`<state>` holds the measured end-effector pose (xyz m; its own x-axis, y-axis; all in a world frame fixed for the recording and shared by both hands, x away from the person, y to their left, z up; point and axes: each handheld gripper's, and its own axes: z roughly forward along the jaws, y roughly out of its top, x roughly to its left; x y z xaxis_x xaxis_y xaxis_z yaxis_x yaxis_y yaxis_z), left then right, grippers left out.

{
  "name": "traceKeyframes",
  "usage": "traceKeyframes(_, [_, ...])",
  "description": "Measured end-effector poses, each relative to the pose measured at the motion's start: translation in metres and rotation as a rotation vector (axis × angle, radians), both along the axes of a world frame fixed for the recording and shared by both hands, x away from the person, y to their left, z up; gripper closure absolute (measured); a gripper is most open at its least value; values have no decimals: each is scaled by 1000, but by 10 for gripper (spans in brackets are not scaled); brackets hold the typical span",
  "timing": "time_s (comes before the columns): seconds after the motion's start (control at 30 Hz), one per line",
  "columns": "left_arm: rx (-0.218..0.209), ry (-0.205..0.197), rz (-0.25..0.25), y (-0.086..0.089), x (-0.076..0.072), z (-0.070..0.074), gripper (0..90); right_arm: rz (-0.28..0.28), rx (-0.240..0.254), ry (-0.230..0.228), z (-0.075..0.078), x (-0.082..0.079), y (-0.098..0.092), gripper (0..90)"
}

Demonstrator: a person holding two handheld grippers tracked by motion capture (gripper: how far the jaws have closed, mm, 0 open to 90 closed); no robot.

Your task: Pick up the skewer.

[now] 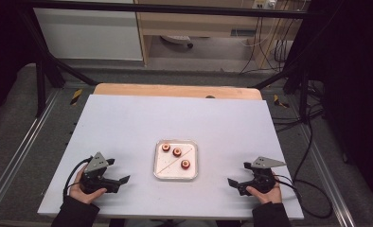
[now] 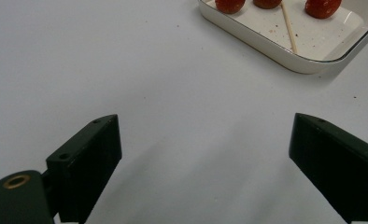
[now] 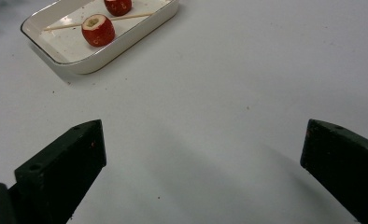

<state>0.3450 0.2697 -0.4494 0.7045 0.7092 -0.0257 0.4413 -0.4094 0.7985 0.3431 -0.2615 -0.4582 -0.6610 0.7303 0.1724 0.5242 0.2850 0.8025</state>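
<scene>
High view first, from the near edge outward: two grippers are held low over the white table [image 1: 128, 123], one in each hand. The left gripper [image 1: 119, 182] is seen near the left side of the tray [image 1: 158, 166], and the right gripper [image 1: 235, 185] near its right side; both are well apart from the tray. In the left gripper view the jaws stand wide, released, with nothing between them but bare table. The same is seen in the right gripper view: the jaws are spread and nothing is grasped.

Farther on, the tray lies flat at the middle of the table. Inside it one thin wooden stick [image 1: 175, 160] is laid diagonally. Three red fruit pieces are counted: one [image 1: 166, 147] at the far left corner of the tray, one [image 1: 177, 152] just beside it, and one [image 1: 185, 164] on the other side of the stick, nearer to the right wall. A pale core is seen on the nearest piece [image 3: 98, 29] in the right gripper view.

It is judged that the work is only at its start: no piece is on the stick, nothing is picked up, so every step is left. Likely the stick and the fruit are to be taken.
</scene>
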Motion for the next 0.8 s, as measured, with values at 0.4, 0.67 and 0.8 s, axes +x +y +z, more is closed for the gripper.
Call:
traceKeyframes(0.4, [7,0,-7,-4,0,0,94,-5,-4,3,0,1,0,7])
traceKeyframes(0.67, [9,2,-25,-11,0,2,95,-7,3,0,0,0,0,7])
traceKeyframes(0.8, [9,3,-33,-15,-1,2,96,-6,1,6,0,0,1,7])
